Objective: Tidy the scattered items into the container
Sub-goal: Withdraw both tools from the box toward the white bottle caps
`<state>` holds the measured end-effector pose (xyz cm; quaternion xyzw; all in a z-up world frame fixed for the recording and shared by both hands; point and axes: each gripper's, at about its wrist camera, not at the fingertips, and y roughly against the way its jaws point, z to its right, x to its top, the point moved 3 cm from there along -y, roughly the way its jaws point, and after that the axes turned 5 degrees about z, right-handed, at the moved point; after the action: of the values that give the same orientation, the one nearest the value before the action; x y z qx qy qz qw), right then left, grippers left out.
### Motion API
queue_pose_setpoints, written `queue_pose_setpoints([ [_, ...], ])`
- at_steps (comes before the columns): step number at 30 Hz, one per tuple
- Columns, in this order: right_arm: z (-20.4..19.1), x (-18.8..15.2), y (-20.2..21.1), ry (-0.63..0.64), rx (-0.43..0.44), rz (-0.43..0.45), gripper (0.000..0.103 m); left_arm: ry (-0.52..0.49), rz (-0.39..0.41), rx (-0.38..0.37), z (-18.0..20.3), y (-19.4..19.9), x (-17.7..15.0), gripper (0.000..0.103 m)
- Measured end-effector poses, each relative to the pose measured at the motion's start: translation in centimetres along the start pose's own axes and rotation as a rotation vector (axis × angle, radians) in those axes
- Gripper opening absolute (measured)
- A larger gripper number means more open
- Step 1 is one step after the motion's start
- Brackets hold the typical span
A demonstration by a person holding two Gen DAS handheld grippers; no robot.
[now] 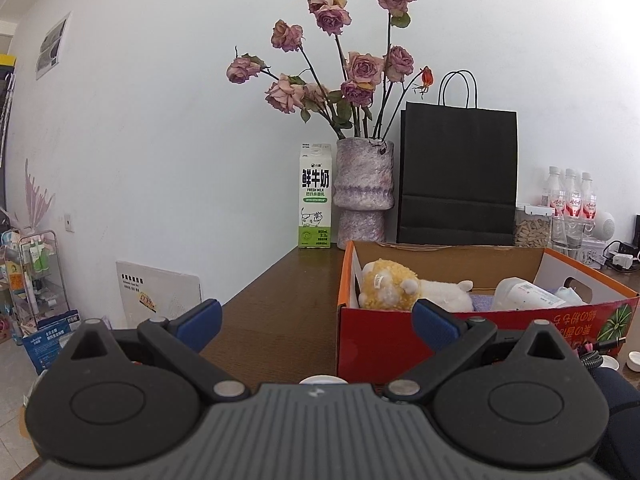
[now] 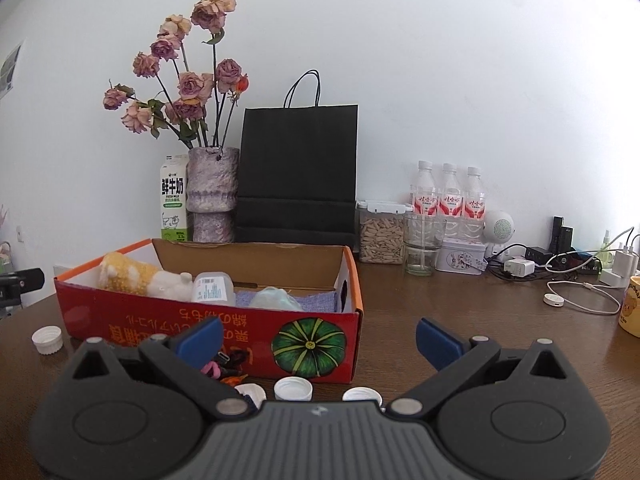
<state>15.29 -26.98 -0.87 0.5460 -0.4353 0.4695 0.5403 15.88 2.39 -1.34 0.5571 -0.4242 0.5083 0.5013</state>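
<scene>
right gripper (image 2: 319, 336) open | white caps (image 2: 293, 389) right view only | box (image 2: 208, 326)

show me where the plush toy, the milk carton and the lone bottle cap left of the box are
plush toy (image 1: 390, 286), left wrist view, yellow head.
milk carton (image 1: 315, 196), left wrist view, front label.
bottle cap (image 2: 47, 339), right wrist view, ribbed side.

The box (image 2: 208, 328) sits left of centre on the table (image 2: 460, 312), holding a plush toy (image 2: 136, 276). Bottle caps (image 2: 293, 389) lie before it at lower centre; a paper bag (image 2: 298, 172) stands behind.
</scene>
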Motion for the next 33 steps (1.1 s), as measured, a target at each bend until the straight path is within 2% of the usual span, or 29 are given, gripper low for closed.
queue_pose_setpoints([
  [5,0.6,-0.5,0.6,0.002,-0.012,-0.027,0.103,0.032,-0.044,-0.005,-1.0,0.1,-0.2,0.103],
  [9,1.4,-0.8,1.1,-0.009,-0.020,-0.049,0.103,0.025,-0.114,-0.003,-1.4,-0.2,-0.5,0.103],
  [14,2.3,-1.2,1.8,-0.010,-0.037,-0.077,0.103,0.006,-0.121,0.003,-1.6,0.5,-0.8,0.103],
  [22,3.7,-2.0,1.2,-0.021,-0.020,-0.186,0.101,0.002,-0.144,0.024,-2.2,1.2,-0.9,0.103],
  [26,3.8,-2.7,-0.7,-0.033,-0.002,-0.294,0.086,0.001,-0.179,0.027,-2.2,0.7,-1.1,0.103],
  [31,3.8,-2.9,-2.6,-0.027,-0.044,-0.321,0.082,-0.007,-0.199,0.021,-2.1,0.3,-1.3,0.103],
  [32,3.6,-3.1,-3.0,-0.026,-0.044,-0.340,0.075,-0.008,-0.206,0.021,-2.1,0.2,-1.3,0.103],
  [33,3.5,-3.3,-3.5,-0.027,-0.039,-0.368,0.061,-0.007,-0.214,0.021,-2.1,0.1,-1.4,0.103],
])
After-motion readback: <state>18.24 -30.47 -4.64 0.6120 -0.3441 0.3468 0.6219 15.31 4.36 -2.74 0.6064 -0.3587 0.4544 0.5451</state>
